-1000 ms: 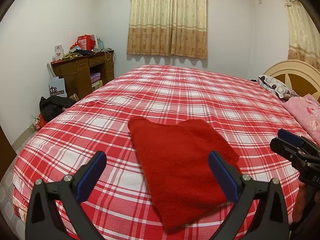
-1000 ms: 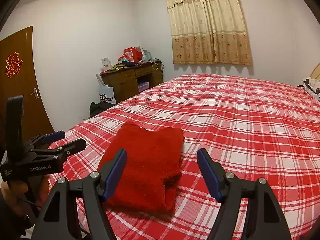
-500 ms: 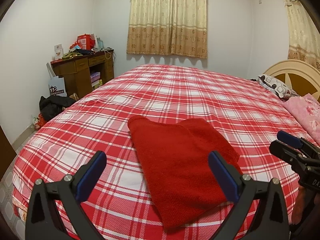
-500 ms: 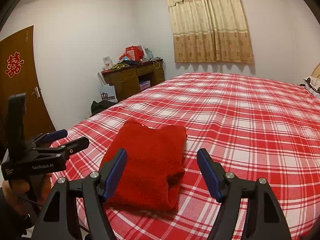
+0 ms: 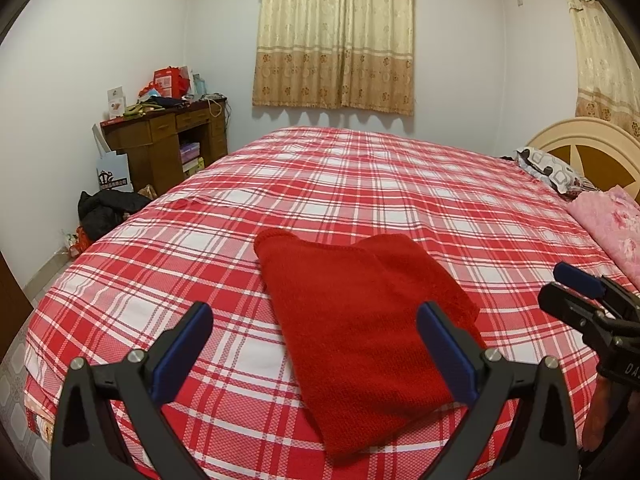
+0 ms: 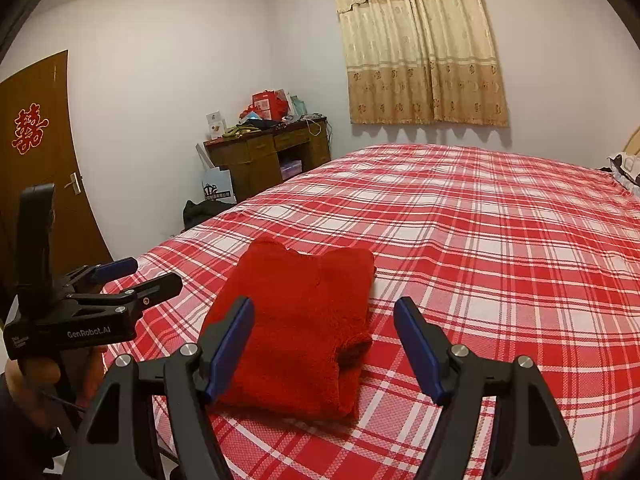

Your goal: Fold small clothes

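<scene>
Both pairs of jaws stand wide apart with nothing between the blue pads: the left gripper (image 5: 314, 344) and the right gripper (image 6: 324, 340) hang above the near edge of the bed, clear of the cloth.

The surface is a wide bed covered by a red-and-white plaid sheet (image 5: 360, 184), smooth apart from a few low creases. At the far right are a cream, rounded wooden headboard (image 5: 584, 148), a grey-and-white patterned pillow (image 5: 548, 168) and a pink flowered quilt (image 5: 612, 220). Beige patterned curtains (image 5: 336, 36) hang on the white far wall. In the left corner stands a dark brown wooden desk (image 6: 268, 156) piled with red boxes and clutter, a white paper bag (image 6: 216, 188) leaning against it and dark clothing heaped on the floor beside it. A brown door with a red paper cutout (image 6: 32, 128) is at the left in the right wrist view.

The folded red knitted garment (image 5: 360, 316) lies flat on the sheet near the front edge, just ahead of both grippers. From the left wrist it sits toward the right finger; from the right wrist, toward the left finger, touching neither.
</scene>
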A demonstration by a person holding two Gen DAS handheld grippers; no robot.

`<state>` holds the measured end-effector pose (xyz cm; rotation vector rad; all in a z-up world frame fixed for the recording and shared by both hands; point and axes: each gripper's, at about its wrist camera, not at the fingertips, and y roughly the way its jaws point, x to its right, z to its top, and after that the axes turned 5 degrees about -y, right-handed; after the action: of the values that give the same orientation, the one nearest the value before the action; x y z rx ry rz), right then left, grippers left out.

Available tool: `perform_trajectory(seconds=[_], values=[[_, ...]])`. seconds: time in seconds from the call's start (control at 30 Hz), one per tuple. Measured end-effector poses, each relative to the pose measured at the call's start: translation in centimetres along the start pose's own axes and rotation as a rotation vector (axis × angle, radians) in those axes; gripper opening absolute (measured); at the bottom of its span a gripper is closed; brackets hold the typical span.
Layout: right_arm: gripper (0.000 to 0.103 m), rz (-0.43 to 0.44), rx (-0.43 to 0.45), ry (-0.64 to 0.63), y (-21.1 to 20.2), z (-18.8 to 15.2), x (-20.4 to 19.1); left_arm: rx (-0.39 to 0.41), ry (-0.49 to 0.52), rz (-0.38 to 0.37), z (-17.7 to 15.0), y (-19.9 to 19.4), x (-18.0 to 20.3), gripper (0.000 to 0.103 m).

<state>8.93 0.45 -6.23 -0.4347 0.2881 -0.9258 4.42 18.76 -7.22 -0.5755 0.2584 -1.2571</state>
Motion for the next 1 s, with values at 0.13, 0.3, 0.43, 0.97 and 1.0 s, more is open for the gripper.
perform_trajectory(seconds=[0.13,0.3,0.43,0.97,1.0], values=[[0.073,-0.001,0.005,0.002,0.0,0.0,0.0,0.002,-0.001,0.009,-0.1,0.0,-0.1,0.103],[0.073,0.0,0.007,0.004,0.0,-0.1,0.0,0.007,0.007,0.001,0.1,-0.3,-0.2,0.103],[0.073,0.002,0.009,0.004,0.0,-0.2,0.1,0.008,0.01,0.002,0.2,-0.2,-0.2,0.103],[0.073,0.021,-0.008,-0.023,0.5,-0.6,-0.9,-0.009,0.003,0.003,0.2,0.2,-0.4,0.103],[0.073,0.023,-0.008,-0.024,0.5,-0.7,-1.0,-0.01,0.003,0.009,0.1,0.3,-0.4,0.103]])
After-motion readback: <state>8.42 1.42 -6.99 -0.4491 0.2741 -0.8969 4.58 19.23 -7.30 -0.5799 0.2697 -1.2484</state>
